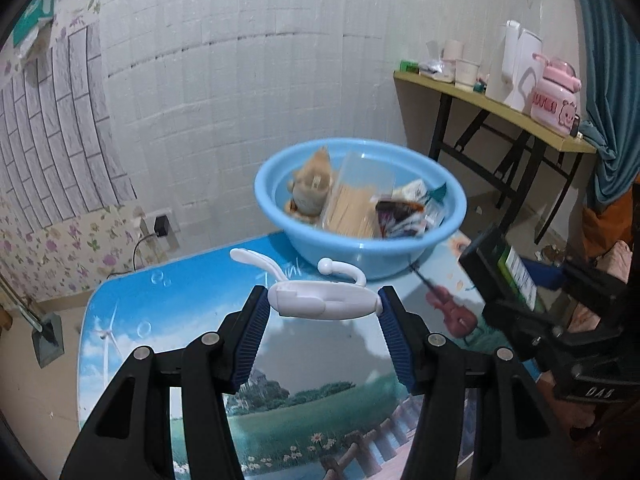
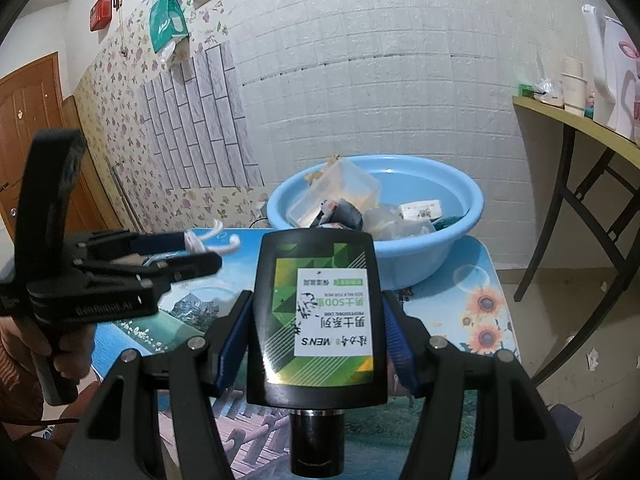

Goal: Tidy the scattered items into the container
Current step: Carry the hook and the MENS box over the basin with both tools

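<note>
A blue plastic basin (image 1: 452,216) (image 2: 460,240) stands at the far end of the printed table and holds a plush toy (image 1: 312,188), a clear box (image 1: 356,200) (image 2: 340,188) and packets. My left gripper (image 1: 324,308) is shut on a white plastic hook piece (image 1: 320,300), held above the table short of the basin; it also shows in the right wrist view (image 2: 196,248). My right gripper (image 2: 316,312) is shut on a black bottle with a green label (image 2: 320,320), upside down, held short of the basin. That bottle shows at the right of the left wrist view (image 1: 508,272).
The low table (image 1: 160,300) (image 2: 480,320) has a landscape and sunflower print. A folding side table (image 1: 520,116) with cups, a kettle and a pink jug stands to the right. A wall socket with a charger (image 1: 160,224) is behind on the left.
</note>
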Demonstrator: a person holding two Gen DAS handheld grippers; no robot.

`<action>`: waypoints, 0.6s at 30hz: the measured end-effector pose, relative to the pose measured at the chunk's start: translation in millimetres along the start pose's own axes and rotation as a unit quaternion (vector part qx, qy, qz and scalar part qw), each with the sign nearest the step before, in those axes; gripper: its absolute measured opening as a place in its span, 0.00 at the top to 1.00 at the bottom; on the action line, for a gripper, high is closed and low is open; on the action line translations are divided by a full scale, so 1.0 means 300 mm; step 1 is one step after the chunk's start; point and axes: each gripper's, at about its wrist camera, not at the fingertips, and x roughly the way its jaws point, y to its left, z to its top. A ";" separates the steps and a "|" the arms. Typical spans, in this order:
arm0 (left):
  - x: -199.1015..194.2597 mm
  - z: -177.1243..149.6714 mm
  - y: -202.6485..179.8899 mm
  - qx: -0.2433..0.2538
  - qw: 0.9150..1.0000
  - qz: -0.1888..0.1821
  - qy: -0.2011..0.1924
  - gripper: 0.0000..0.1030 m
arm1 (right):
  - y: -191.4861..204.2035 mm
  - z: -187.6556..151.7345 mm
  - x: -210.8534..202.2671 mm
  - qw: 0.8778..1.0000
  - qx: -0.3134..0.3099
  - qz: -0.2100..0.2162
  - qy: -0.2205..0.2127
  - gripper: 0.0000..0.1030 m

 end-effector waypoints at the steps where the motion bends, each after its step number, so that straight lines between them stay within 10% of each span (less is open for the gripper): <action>1: -0.005 0.010 -0.004 0.000 1.000 0.000 -0.003 0.47 | -0.004 0.004 -0.001 1.000 0.001 0.002 -0.001 0.41; 18: 0.102 0.269 -0.109 0.053 0.998 -0.008 -0.017 0.47 | -0.145 0.130 0.051 0.999 0.014 -0.006 -0.030 0.41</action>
